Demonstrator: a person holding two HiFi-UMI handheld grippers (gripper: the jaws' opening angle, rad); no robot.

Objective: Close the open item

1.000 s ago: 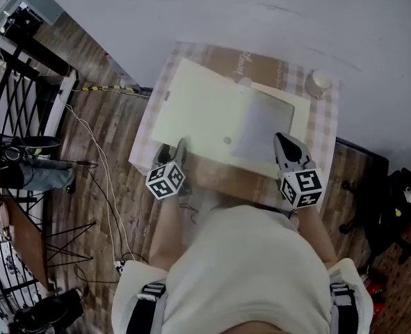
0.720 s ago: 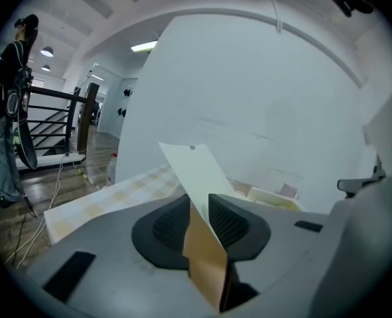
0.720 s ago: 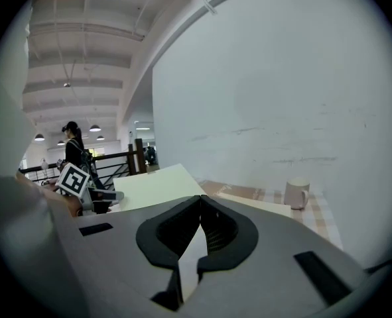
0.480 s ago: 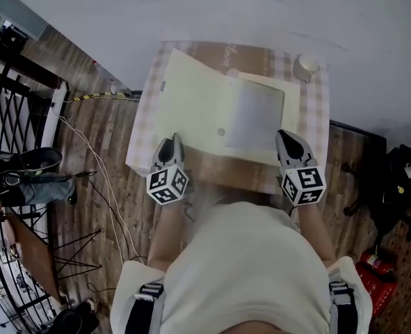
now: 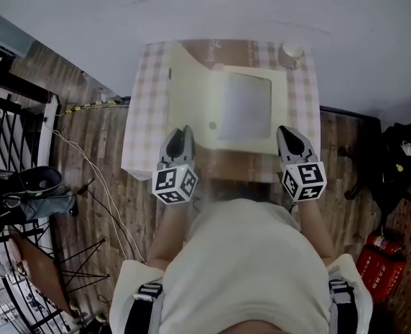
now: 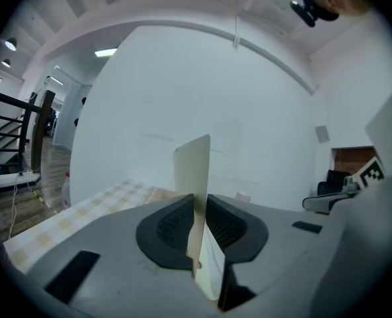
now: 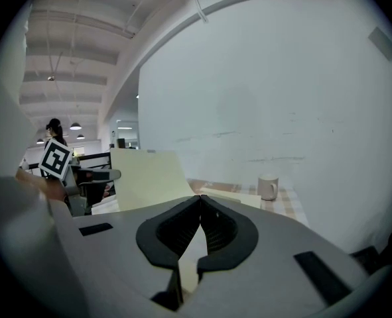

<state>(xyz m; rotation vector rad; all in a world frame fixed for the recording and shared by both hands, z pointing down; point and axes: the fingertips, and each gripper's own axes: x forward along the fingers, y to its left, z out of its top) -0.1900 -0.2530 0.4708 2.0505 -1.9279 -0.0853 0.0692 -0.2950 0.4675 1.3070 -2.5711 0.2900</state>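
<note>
A pale yellow folder (image 5: 243, 110) lies open on the small table, with a grey sheet on its right half. Its left cover (image 5: 190, 92) stands tilted up off the cloth. My left gripper (image 5: 179, 138) is shut on that cover's near edge. In the left gripper view the cover (image 6: 194, 171) runs upright between the pads of the left gripper (image 6: 199, 220). My right gripper (image 5: 288, 136) is at the folder's near right corner. Its tips (image 7: 199, 201) are closed together, and I see nothing sticking out past them. The raised cover (image 7: 146, 177) shows to its left.
A checked cloth covers the table (image 5: 144, 117), which stands against a white wall. A white cup (image 5: 292, 50) sits at the far right corner, also seen as the cup (image 7: 268, 186) in the right gripper view. Cables and black railings are on the wooden floor at left.
The left gripper has closed on the folder's left cover, and the cover has risen from flat to steeply tilted. The right gripper stays at the near right corner.
</note>
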